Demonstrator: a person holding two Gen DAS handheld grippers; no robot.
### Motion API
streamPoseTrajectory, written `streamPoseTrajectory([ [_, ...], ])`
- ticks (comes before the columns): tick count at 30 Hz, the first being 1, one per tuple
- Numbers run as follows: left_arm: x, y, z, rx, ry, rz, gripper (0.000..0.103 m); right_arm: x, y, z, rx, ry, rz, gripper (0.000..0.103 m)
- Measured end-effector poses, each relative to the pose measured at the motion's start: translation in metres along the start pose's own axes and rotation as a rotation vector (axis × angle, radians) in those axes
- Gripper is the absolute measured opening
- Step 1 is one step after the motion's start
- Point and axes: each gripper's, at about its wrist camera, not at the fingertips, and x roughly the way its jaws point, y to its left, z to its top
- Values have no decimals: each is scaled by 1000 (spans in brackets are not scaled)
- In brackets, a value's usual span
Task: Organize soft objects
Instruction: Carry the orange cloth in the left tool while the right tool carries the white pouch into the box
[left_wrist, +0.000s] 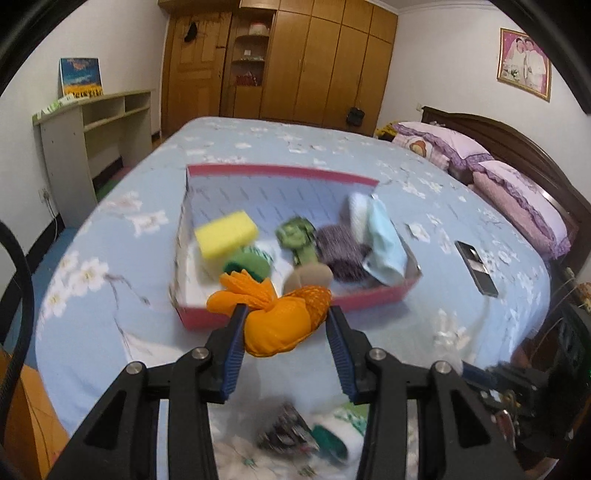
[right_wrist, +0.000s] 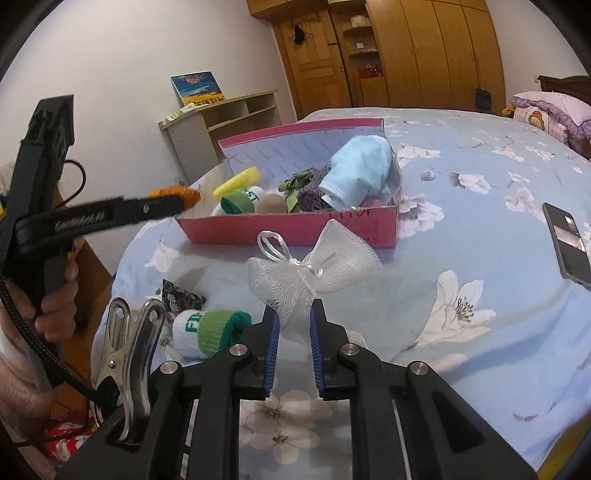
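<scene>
Currently, scene status by component:
Left gripper (left_wrist: 284, 314): jaws clamped on the orange mesh pouch (left_wrist: 275, 317); the pouch bulges out between the blue pads, its gathered top fanning toward the box.
Orange mesh pouch position: raised off the bedspread (left_wrist: 424, 173), just in front of the near wall of the red box (left_wrist: 369, 295).
Right gripper (right_wrist: 293, 314): jaws fully closed, pinching the lower end of the white mesh pouch (right_wrist: 314, 269).
White mesh pouch position: held above the bedspread, in front of the red box; ribbon bow and loop at its neck, flared top upward.
Red box contents: yellow sponge (left_wrist: 225, 232), green-and-white rolled sock (left_wrist: 251, 264), green fabric item (left_wrist: 297, 234), beige ball (left_wrist: 308, 277), purple knit piece (left_wrist: 340, 251), light blue cloth (left_wrist: 384, 243), white roll behind it.
Loose items on the bedspread: second rolled sock (right_wrist: 210, 328) and a dark patterned packet (right_wrist: 181, 299), both near the right gripper's left side.
Phone (right_wrist: 567, 243): flat on the bedspread, to the right of the box, apart from it.
Hand (right_wrist: 55, 306): grasps the left gripper's handle, seen from the right wrist view.
Metal clip (right_wrist: 125, 354): fixed to the right gripper body.
</scene>
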Motion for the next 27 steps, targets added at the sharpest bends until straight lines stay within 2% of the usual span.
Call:
streamPoseTrajectory([
  [11,39,13,23,22,-6,40,45,-5,2,17,-24,-3,-23,17],
  [19,65,28,19,15,1,84,45,-4,3,34,-40,-7,-35,17],
  [27,89,35,10,-3,41,83,45,2,8,53,-60,-16,-41,17],
])
